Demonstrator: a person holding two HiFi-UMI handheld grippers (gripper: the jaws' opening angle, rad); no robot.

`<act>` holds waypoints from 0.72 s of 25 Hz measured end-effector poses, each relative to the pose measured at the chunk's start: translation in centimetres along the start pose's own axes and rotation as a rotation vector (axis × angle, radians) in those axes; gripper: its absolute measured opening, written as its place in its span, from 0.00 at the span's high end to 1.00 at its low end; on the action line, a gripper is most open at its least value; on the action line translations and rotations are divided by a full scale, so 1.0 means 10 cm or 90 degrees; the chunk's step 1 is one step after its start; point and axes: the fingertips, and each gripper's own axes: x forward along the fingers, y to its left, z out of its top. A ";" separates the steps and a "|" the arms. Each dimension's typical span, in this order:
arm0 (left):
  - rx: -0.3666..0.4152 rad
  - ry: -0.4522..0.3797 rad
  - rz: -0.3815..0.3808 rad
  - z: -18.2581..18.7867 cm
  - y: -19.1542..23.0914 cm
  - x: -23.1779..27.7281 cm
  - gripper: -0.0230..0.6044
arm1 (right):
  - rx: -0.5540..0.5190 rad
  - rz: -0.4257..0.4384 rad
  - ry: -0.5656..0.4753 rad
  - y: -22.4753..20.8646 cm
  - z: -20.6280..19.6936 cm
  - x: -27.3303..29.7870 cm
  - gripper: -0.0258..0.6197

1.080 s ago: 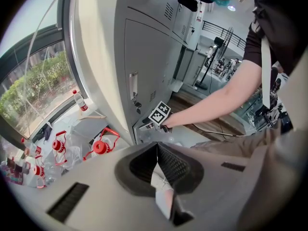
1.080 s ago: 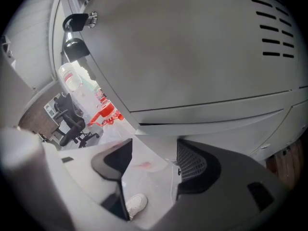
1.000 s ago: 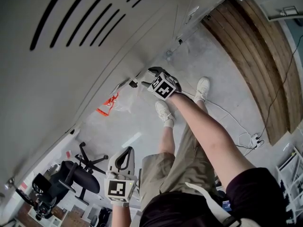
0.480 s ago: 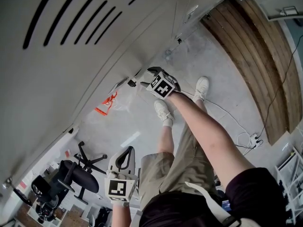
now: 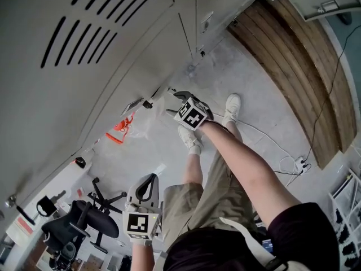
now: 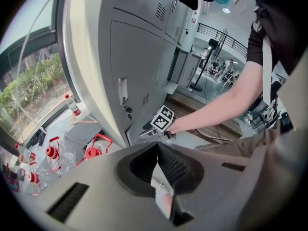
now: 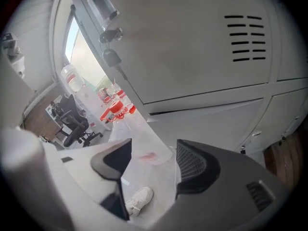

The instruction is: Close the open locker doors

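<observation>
A bank of grey lockers fills the upper left of the head view; the nearest vented door (image 5: 84, 33) looms close to the camera. My right gripper (image 5: 171, 103) is open at the bottom corner of the low locker door (image 5: 148, 78), near a small latch; whether it touches is unclear. In the right gripper view the vented door (image 7: 202, 47), with a key in its lock (image 7: 111, 57), stands just beyond the open jaws (image 7: 153, 146). My left gripper (image 5: 150, 179) is shut, empty, held low by the person's body. From the left gripper view (image 6: 157, 146), the right gripper (image 6: 153, 129) reaches under the locker.
A clear plastic bag with red-capped bottles (image 5: 119, 130) lies on the floor by the locker's end. A black office chair (image 5: 79, 219) stands at lower left. A white cable and power strip (image 5: 299, 164) trail on the floor right, beside wooden panelling (image 5: 293, 66). White shoes (image 5: 189, 139) below.
The vented door has drawn back toward the locker bank in the head view, its slats smaller and more seams showing. The right gripper shifted slightly up-left; the left barely moved.
</observation>
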 end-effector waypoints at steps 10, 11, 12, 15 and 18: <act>0.068 -0.037 -0.052 0.44 -0.31 0.19 0.95 | 0.054 -0.074 -0.067 -0.28 -0.07 -0.92 0.57; 0.073 -0.041 -0.058 0.50 -0.34 0.22 0.95 | 0.062 -0.083 -0.075 -0.32 -0.08 -1.03 0.59; 0.078 -0.045 -0.062 0.57 -0.38 0.24 0.95 | 0.068 -0.092 -0.085 -0.36 -0.08 -1.15 0.60; 0.109 -0.077 -0.078 0.75 -0.45 0.31 0.95 | 0.088 -0.124 -0.112 -0.45 -0.07 -1.54 0.65; 0.130 -0.094 -0.094 0.95 -0.56 0.37 0.95 | 0.102 -0.156 -0.135 -0.54 -0.07 -1.92 0.70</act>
